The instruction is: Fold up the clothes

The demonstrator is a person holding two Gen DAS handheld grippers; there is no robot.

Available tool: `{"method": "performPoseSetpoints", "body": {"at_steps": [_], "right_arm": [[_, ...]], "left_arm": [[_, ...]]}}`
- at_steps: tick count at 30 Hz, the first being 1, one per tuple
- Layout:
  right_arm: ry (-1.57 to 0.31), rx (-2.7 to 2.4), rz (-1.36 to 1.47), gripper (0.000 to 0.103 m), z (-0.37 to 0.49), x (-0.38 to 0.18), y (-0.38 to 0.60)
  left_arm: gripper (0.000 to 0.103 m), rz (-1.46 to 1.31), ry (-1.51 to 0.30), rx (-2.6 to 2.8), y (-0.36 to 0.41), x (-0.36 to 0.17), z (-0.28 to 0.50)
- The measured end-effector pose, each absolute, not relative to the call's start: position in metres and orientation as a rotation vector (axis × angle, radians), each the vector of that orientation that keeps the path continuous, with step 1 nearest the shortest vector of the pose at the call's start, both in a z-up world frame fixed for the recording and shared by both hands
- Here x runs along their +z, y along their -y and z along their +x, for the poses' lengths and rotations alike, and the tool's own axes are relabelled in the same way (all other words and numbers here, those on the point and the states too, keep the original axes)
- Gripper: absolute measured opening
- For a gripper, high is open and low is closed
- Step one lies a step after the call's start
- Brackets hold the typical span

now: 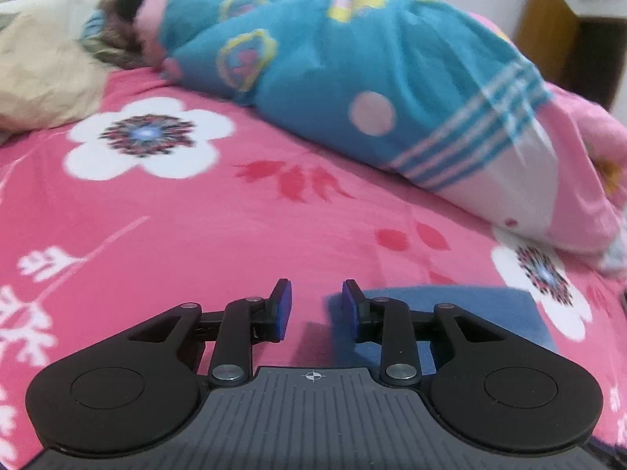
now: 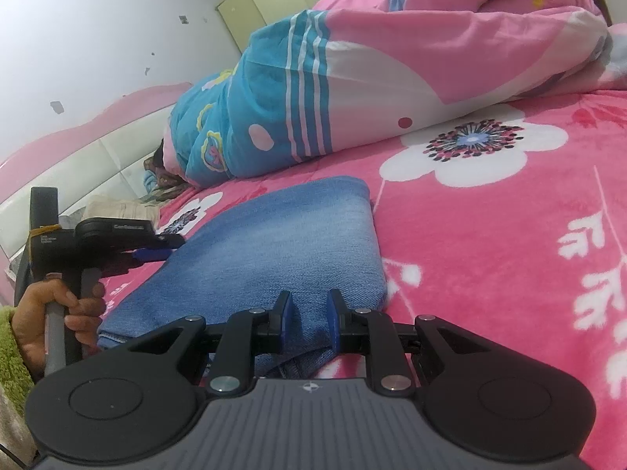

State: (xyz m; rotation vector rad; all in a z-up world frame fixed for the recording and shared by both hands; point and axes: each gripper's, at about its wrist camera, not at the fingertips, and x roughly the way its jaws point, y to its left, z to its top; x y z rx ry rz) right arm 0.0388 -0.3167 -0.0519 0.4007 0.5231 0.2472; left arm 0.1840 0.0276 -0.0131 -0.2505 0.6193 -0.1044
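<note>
Jeans (image 2: 274, 243): lying folded into a compact blue denim block on the pink floral bedspread (image 2: 490, 274), near the rolled quilt (image 2: 313, 98).
Appearance: looking faded along the middle, edges lining up fairly squarely, top fold rounded.
Right gripper (image 2: 307, 313): pinching a bunched denim edge at the near end.
Left gripper (image 1: 316, 305): standing parted over bare bedspread, nothing between the pads, denim corner just beside it.
Step in hand: judging a late fold or final tidy.
Next move: probably calling for the left gripper taking a denim edge, or the right letting go.
</note>
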Motion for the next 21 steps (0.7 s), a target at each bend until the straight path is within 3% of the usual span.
{"method": "performPoseSetpoints", "body": {"at_steps": [7,12,16,21], "right_arm": [[-0.517,0.255,0.42,0.02,0.038,-0.054,0.32],[-0.517,0.257,0.425,0.02,0.038,-0.054,0.32],[-0.517,0.261,0.428,0.02,0.038,-0.054,0.321],[-0.516,0.264,0.437,0.02,0.038,-0.055,0.323]], "left_arm": [[0.028,-0.055,-0.448,-0.216,0.0,0.021,0.13],[0.028,0.137,-0.457,-0.393,0.051,0.003,0.096],[0.029,0.108,-0.477,-0.381,0.037,-0.022,0.075],[0.029,0.048,-0.443,-0.352,-0.003,-0.015,0.048]]}}
